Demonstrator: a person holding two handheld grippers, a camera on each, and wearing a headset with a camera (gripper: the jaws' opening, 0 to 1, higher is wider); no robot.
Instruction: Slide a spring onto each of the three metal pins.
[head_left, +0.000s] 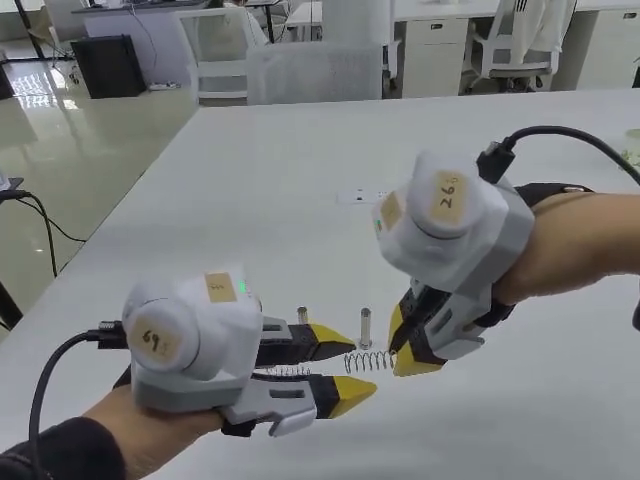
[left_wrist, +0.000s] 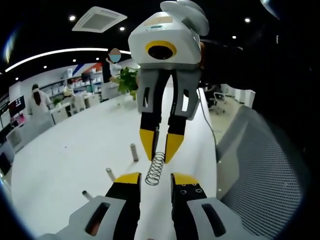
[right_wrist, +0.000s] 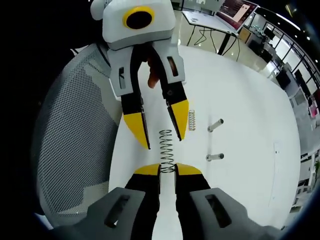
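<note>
Spanning the whole working area was a white bench (head_left: 250, 200), with office desks and chairs well beyond its far edge. Two hand-held grippers faced each other above the near part of the bench, tips almost meeting.

The right gripper (right_wrist: 168, 171) came in from the right of the head view, angled downward. Its yellow-tipped fingers (right_wrist: 150, 171) were closed together, clamped on one end of a spring (right_wrist: 167, 145).

The left gripper (left_wrist: 156, 179) came in from the lower left. Its fingers (left_wrist: 127, 179) stood apart, one on either side of the free end of that spring. Whether either finger touched the coils could not be told.

Three metal pins were observed in the left gripper view, standing upright in a row on the bench: first pin (left_wrist: 134, 151), second pin (left_wrist: 110, 175), third pin (left_wrist: 86, 194). They stood to one side of the grippers, near but apart from them.

The held spring ran roughly level between the two grippers, above the bench surface, just in front of the nearest pin in the head view and not on it.

A second spring (right_wrist: 191, 120) lay flat on the bench just beside the left gripper's fingers, apart from the pins.
</note>
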